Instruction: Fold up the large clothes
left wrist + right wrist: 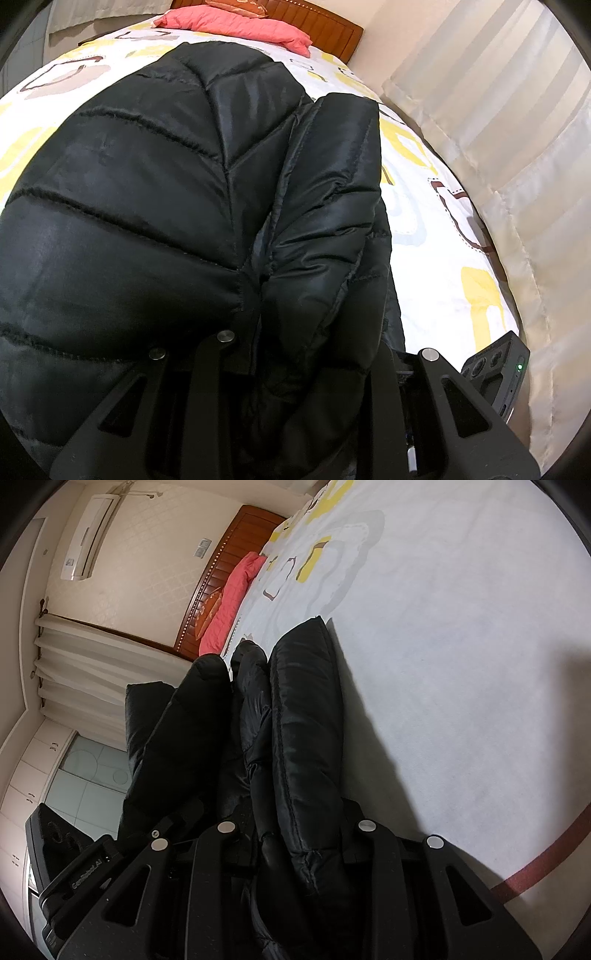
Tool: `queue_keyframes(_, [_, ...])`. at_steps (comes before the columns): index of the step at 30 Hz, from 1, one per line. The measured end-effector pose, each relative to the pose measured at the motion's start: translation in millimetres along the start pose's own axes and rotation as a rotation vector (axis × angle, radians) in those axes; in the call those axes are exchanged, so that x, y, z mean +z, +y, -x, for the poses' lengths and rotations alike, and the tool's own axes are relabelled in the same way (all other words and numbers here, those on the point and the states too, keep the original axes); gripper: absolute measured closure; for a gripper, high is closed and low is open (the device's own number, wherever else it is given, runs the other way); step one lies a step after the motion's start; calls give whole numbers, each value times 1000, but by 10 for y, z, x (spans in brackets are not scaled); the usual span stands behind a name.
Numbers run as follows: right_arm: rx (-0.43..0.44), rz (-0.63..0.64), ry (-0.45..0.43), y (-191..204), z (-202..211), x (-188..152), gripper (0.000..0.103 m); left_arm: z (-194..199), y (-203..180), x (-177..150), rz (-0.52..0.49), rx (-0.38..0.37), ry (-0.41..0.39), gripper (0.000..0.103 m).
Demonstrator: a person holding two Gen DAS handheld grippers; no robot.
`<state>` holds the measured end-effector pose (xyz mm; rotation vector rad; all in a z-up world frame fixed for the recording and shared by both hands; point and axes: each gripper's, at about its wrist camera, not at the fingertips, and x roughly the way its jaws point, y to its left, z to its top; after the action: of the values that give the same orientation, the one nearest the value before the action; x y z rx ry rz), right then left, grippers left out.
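Note:
A black quilted puffer jacket point(155, 192) lies spread over the bed, with one folded part point(332, 192) lying along its right side. My left gripper point(306, 336) is at the jacket's near edge, shut on a bunch of its fabric. In the right wrist view the jacket point(306, 716) runs away from me in thick folds, lifted off the sheet at the near end. My right gripper point(295, 825) is shut on that bunched edge. The fingertips of both grippers are hidden in the fabric. The two grippers hold the same edge close together, and the right gripper's body point(495, 373) shows beside the left one.
The bed sheet point(424, 177) is white with yellow and brown patterns. A pink pillow point(240, 24) lies against the wooden headboard point(325, 26). Pale curtains point(517, 155) hang along the bed's right side. An air conditioner point(88, 535) is on the wall, and white cabinets point(26, 782) stand beyond.

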<state>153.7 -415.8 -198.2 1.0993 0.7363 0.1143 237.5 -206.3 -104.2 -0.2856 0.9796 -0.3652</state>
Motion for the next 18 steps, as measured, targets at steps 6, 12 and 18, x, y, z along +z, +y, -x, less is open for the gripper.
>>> queue_keyframes(6, [-5,-9,0,25,33,-9,71,70,-117,-20,-29,3,8,79])
queue_keyframes(12, [-42,9,-30,97,204,-30,59,228,-283,-42,-63,4,2,68])
queue_keyframes(18, [-76,47,-93,241,481,-45,51,539,-443,-21,-22,-112,-16,41])
